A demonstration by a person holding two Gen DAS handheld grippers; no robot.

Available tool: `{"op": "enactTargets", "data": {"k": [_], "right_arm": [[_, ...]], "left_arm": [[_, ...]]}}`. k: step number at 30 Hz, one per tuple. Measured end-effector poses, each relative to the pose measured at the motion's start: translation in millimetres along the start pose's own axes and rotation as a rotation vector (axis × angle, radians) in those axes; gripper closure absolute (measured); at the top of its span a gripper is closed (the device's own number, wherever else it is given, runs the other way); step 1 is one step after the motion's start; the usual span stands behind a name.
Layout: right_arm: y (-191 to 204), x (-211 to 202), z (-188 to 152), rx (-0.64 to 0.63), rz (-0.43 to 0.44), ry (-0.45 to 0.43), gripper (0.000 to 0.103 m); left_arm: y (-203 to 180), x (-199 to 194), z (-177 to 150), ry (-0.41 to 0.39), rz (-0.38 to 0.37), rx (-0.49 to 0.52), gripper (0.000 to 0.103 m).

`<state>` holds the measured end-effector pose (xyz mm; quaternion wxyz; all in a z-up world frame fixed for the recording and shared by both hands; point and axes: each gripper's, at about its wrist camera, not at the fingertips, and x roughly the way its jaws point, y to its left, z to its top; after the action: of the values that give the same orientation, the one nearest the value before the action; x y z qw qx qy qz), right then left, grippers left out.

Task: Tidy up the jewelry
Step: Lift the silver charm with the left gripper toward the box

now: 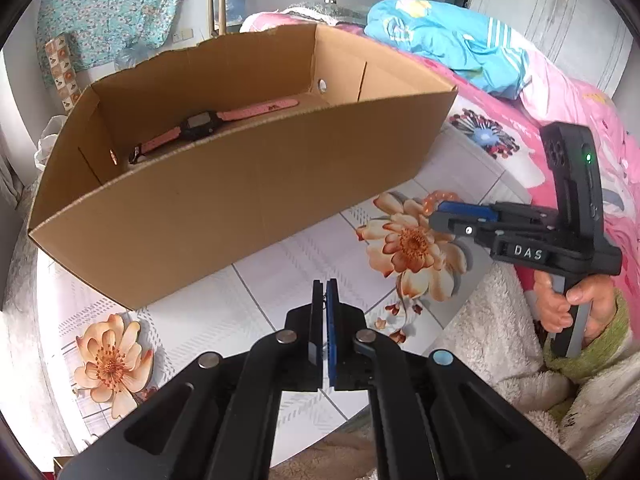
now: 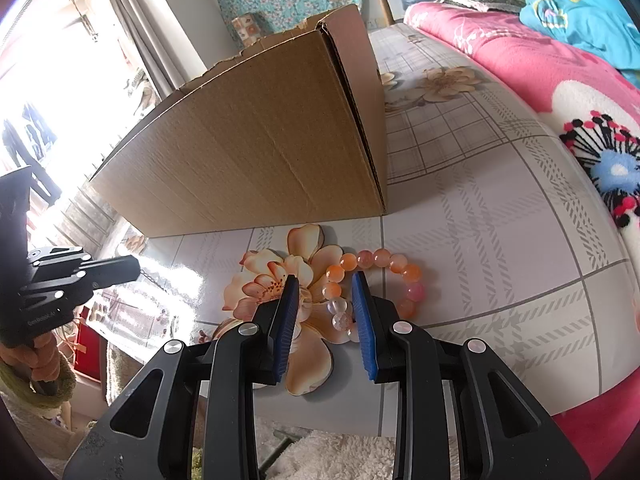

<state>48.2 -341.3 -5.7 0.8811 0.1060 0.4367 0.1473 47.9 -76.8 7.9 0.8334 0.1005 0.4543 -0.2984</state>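
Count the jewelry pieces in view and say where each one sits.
2. A watch lies inside the cardboard box; a bead bracelet lies on the table beside it. More may be hidden in the box.

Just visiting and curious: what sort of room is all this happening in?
Most likely a bedroom at home: a pink floral blanket and blue bedding lie piled beside the flowered table, and a curtained window gives daylight.
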Motion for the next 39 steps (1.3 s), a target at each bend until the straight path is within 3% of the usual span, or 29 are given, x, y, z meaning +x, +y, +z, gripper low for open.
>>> {"op": "enactTargets", "data": {"k": [10, 20, 27, 32, 39], "right_arm": [[2, 1, 1, -0.023, -0.006, 0.005, 0.076], [23, 10, 5, -0.142, -0.117, 0.035, 0.076], [31, 15, 7, -0.149, -0.172, 0.044, 0.076], [31, 16, 7, -0.149, -0.241, 0.040, 0.095], [0, 9, 15, 0.033, -0.121, 0.043, 0.096]], "left_arm": [[-1, 7, 1, -0.012, 0.028, -0.038, 0.102], [0, 20, -2, -0.012, 0.062, -0.066, 0.102], [-2, 25, -5, -0.017, 0.082, -0.055, 0.102], [-4, 26, -6, -0.027, 0.080, -0.048, 0.102], [-5, 23, -7, -0.041, 0.078, -0.038, 0.102]]}}
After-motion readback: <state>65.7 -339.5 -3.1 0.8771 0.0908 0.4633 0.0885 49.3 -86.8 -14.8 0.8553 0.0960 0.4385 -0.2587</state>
